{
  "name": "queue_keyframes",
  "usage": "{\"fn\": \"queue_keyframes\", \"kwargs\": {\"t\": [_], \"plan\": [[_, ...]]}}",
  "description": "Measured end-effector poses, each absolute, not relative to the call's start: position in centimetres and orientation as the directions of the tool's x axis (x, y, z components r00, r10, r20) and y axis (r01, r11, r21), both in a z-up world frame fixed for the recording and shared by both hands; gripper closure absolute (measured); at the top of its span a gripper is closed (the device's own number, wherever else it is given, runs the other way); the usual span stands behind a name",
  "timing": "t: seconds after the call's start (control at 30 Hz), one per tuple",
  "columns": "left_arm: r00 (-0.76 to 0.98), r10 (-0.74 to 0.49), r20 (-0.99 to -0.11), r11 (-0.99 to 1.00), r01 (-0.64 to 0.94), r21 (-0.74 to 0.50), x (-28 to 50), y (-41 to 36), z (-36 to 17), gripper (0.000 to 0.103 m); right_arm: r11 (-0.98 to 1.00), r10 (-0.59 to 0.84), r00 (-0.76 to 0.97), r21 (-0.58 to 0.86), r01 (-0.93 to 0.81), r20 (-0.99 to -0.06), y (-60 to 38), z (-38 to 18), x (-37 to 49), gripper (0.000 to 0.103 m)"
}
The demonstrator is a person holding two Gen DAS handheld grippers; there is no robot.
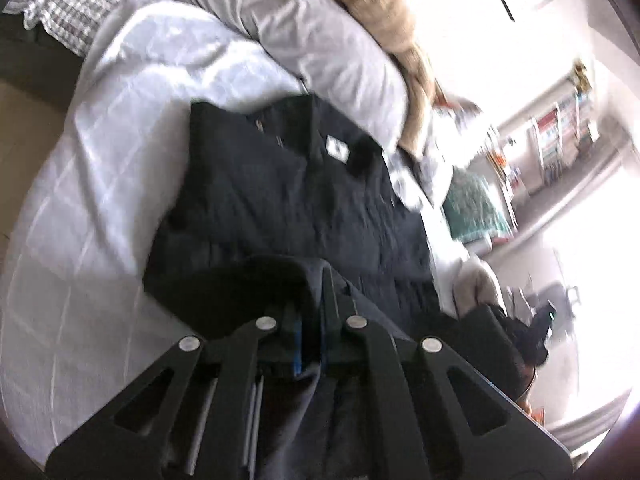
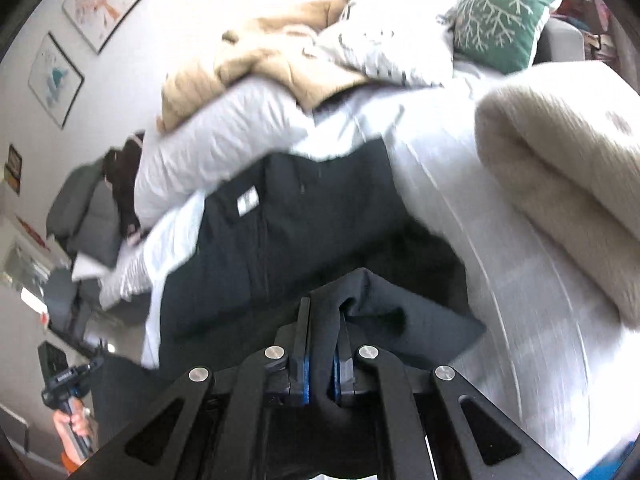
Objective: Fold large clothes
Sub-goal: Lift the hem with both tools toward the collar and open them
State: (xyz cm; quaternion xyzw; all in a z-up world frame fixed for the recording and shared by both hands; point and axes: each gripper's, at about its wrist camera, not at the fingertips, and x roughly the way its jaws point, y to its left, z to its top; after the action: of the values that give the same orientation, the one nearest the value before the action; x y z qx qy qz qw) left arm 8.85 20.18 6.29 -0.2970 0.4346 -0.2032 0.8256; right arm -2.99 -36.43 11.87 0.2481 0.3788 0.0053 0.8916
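A large dark navy garment [image 1: 288, 200] with a small white label lies spread on the white bed sheet [image 1: 112, 160]; it also shows in the right wrist view [image 2: 280, 232]. My left gripper [image 1: 316, 280] is shut on the garment's near edge, with cloth bunched between and over the fingers. My right gripper [image 2: 324, 308] is shut on another part of the near edge, dark cloth pinched between its blue-padded fingers. In the right wrist view the left gripper [image 2: 60, 376] shows at the lower left in a hand.
A grey pillow [image 1: 320, 48] and a tan blanket [image 1: 380, 12] lie beyond the garment. A folded cream blanket [image 2: 560, 184] sits at the right, a green cushion [image 2: 504, 16] behind. A checked cloth [image 1: 68, 12] lies far left. Shelves [image 1: 552, 140] stand by the wall.
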Motion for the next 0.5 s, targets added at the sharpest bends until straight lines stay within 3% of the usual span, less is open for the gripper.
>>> {"fn": "queue_keyframes", "kwargs": {"t": [0.3,0.43,0.5], "plan": [[0.684,-0.426,-0.591,0.757,-0.087,-0.647,16.5,20.7,2.9,0.096,0.795,0.099,0.81,0.535,0.285,-0.579,-38.4,9.9,3.8,0.096],[0.691,-0.349,-0.633,0.788,-0.149,-0.597,20.1,19.3,-0.4,0.092,0.782,0.066,0.8,0.529,0.329,-0.596,-38.5,8.1,6.8,0.094],[0.677,-0.325,-0.66,0.788,-0.192,-0.585,21.3,19.2,-1.9,0.083,0.775,0.033,0.766,0.5,0.386,-0.643,-38.8,6.3,8.6,0.09]]}}
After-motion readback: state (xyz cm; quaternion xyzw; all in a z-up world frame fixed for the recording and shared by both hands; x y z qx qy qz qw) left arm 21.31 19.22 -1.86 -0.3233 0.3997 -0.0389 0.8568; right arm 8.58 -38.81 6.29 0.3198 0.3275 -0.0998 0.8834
